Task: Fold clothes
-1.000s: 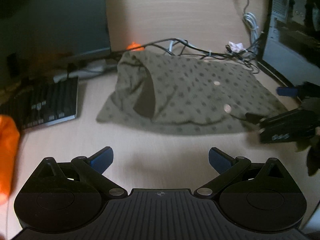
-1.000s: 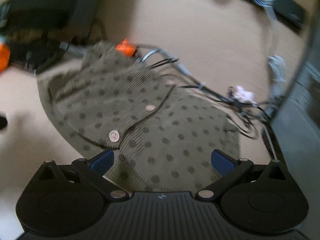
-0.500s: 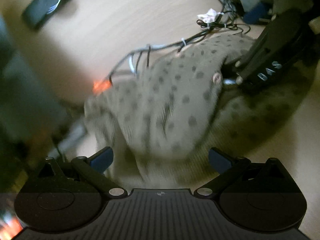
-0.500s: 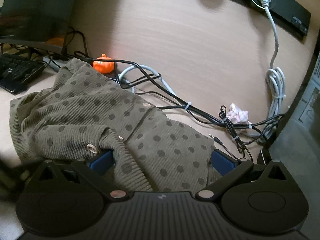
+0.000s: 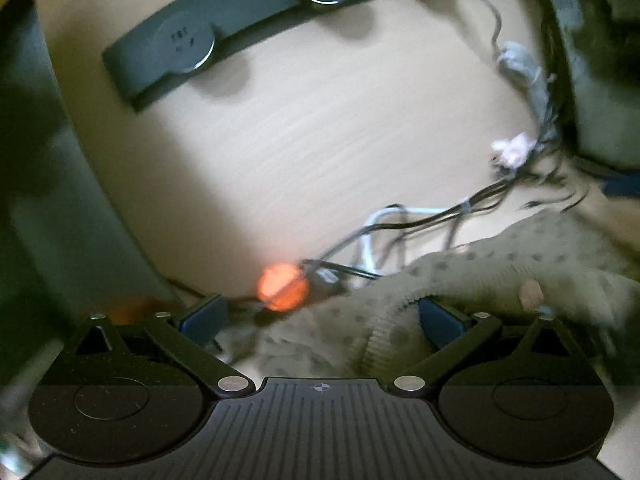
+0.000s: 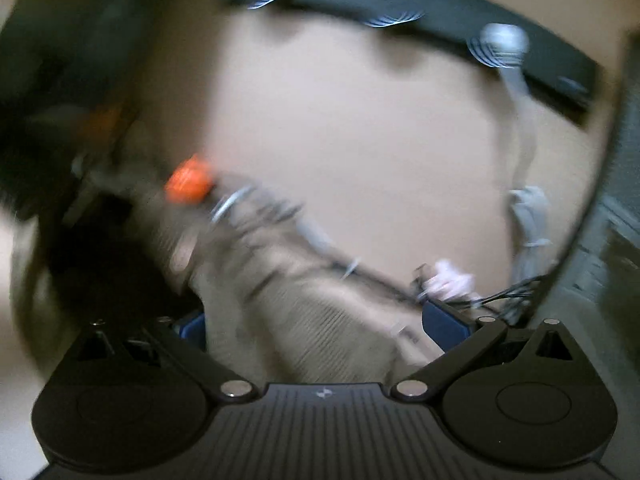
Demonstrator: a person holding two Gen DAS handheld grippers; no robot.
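Note:
The olive dotted garment [image 5: 492, 272] lies bunched on the desk; its ribbed hem curls in front of the right pad. My left gripper [image 5: 320, 316] is open, low over the cloth's left end, and some fabric sits between its blue pads [image 5: 204, 316]. The right wrist view is heavily blurred. There the garment [image 6: 304, 316] rises as a ridge between the wide-apart fingers of my open right gripper [image 6: 318, 324]. Whether either pad touches the cloth cannot be told.
An orange pumpkin toy [image 5: 282, 286] and tangled cables [image 5: 420, 224] lie just behind the garment. A crumpled tissue [image 5: 514, 150] sits among the cables at the right. A dark power strip [image 5: 240, 12] runs along the back wall. A monitor [image 5: 36, 200] stands left.
Both grippers have pushed forward and down into the garment. The views now tilt up toward the back wall, and the right view has gone blurred with motion. Both stay open.

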